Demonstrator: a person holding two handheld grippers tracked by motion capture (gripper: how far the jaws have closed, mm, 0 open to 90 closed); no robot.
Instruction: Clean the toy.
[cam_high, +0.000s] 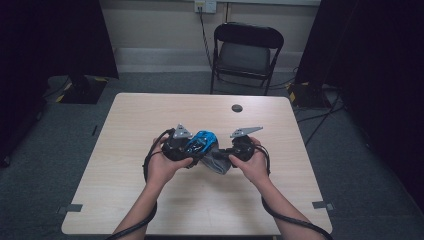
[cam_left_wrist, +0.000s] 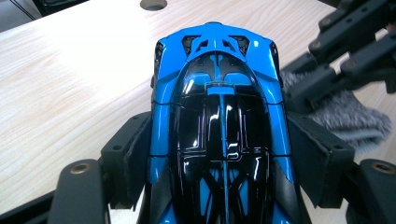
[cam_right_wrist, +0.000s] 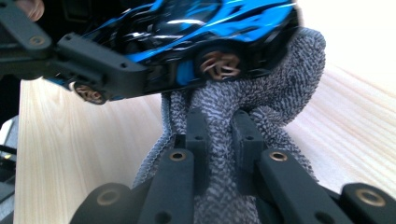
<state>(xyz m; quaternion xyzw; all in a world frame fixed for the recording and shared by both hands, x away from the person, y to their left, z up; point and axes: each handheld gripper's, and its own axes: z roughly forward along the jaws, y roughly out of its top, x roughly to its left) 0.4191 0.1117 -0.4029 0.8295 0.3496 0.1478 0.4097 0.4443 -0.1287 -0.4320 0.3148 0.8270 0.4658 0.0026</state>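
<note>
1. My left tool (cam_left_wrist: 219, 154) is clamped on the flanks of the blue toy car (cam_left_wrist: 219, 116), one pad on each door, and holds it just above the worktop (cam_left_wrist: 70, 84).
2. My right tool (cam_right_wrist: 219, 135) is closed tight on a bunched fold of the grey cloth (cam_right_wrist: 280, 102), which presses up against the car's side by a wheel (wiping, I judge).
3. In the high view both sit mid-worktop, car (cam_high: 202, 141) and cloth (cam_high: 217, 162) touching between my hands.
4. The car looks light, stiff and glossy, so slippery; its thin rear struts seem fragile. The flat sides are the safe hold.
5. The cloth is soft and limp; a gathered pinch suits it.
</note>
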